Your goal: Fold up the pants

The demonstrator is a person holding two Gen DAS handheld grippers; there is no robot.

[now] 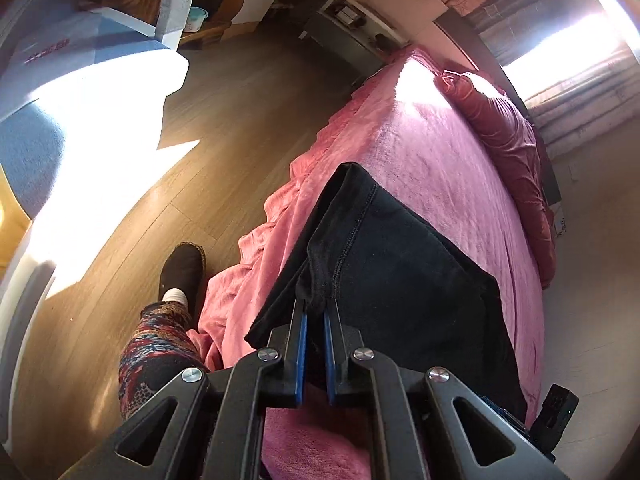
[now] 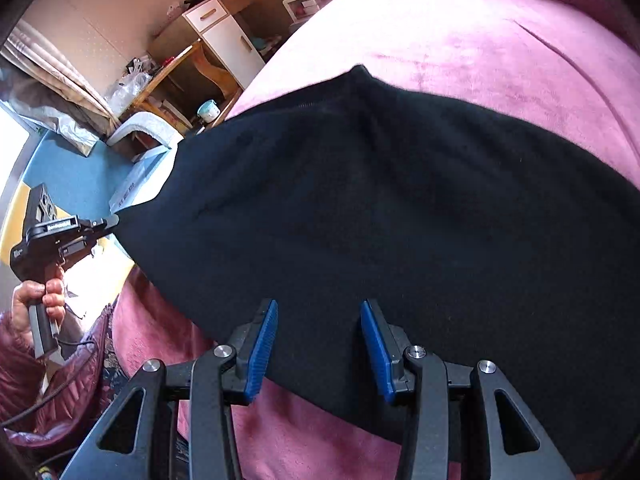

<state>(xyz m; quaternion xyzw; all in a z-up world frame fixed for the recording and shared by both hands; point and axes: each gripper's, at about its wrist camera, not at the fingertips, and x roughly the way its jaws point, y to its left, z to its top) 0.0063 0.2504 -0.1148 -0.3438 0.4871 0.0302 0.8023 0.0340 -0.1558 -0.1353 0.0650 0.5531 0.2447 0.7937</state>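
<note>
Black pants (image 1: pixel 404 264) lie spread over a pink bed cover (image 1: pixel 432 152). My left gripper (image 1: pixel 315 309) is shut on a bunched edge of the pants and holds it lifted above the bed's side. In the right wrist view the pants (image 2: pixel 380 208) fill the middle, and the left gripper (image 2: pixel 114 222) shows at the far left, pinching their corner. My right gripper (image 2: pixel 319 310) is open, its blue pads apart, just over the near edge of the pants, holding nothing.
A red pillow (image 1: pixel 508 148) lies along the bed's far side. Wooden floor (image 1: pixel 224 128) lies left of the bed, with the person's shoe (image 1: pixel 182 270) and patterned leg. A wooden desk and white cabinet (image 2: pixel 224 40) stand beyond the bed.
</note>
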